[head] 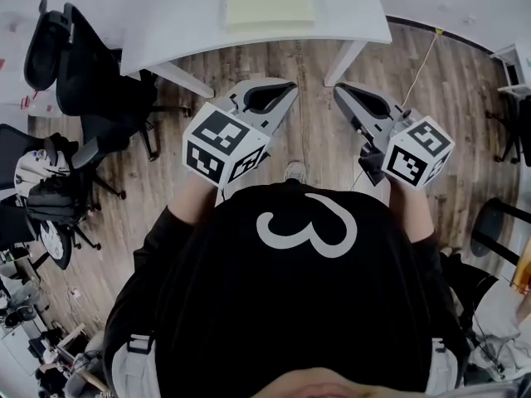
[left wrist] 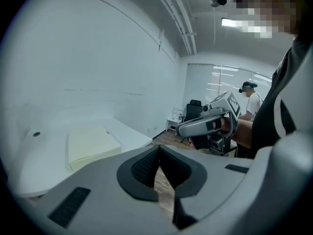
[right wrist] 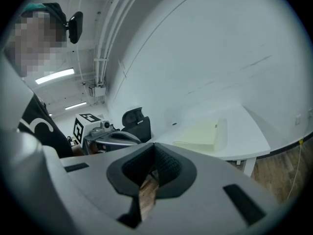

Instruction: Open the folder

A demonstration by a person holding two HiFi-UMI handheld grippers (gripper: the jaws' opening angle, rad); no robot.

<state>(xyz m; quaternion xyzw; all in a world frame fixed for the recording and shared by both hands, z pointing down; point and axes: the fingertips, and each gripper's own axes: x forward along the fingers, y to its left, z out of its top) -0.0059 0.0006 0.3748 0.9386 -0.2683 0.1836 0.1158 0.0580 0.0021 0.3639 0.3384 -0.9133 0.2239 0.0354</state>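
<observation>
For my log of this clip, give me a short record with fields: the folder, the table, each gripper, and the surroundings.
folder: pale yellow, closed, flat on the table
table: white, ahead of the person
left gripper: shut, empty, over the floor, short of the table
right gripper: shut, empty, beside the left one
surroundings: wooden floor, black office chairs on the person's left
</observation>
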